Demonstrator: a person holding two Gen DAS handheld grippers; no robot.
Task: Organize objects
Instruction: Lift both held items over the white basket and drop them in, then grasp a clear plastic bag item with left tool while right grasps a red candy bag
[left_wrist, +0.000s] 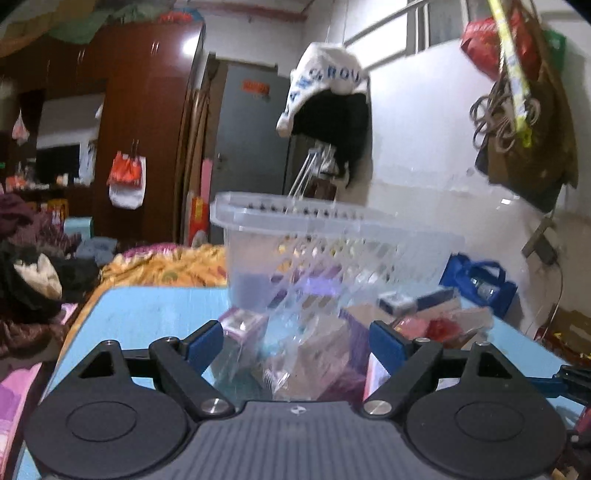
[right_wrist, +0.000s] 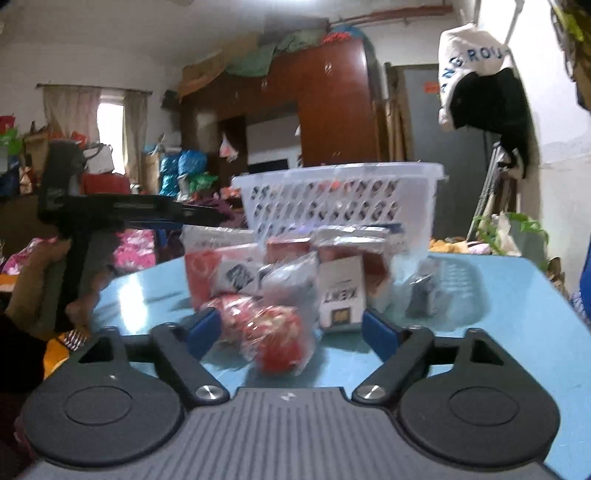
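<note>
A pile of small wrapped packets and boxes lies on the blue table (left_wrist: 147, 314) in front of a clear slotted plastic basket (left_wrist: 295, 225). My left gripper (left_wrist: 295, 343) stands open low over the near packets; a pink-purple box (left_wrist: 242, 325) sits just past its left pad and touches neither pad. In the right wrist view the basket (right_wrist: 340, 199) stands behind the pile. My right gripper (right_wrist: 291, 330) is open, with a red wrapped packet (right_wrist: 273, 336) between its fingers, not pressed. A white box (right_wrist: 340, 291) stands just beyond it. The left gripper (right_wrist: 207, 218) reaches in from the left, held by a hand (right_wrist: 37, 280).
A bed with a yellow patterned cover (left_wrist: 166, 266) and heaped clothes (left_wrist: 33, 266) lies left of the table. A blue bag (left_wrist: 476, 284) stands by the white wall at right. A white and black hat (left_wrist: 328, 96) hangs above the basket. A brown wardrobe (right_wrist: 332, 103) stands behind.
</note>
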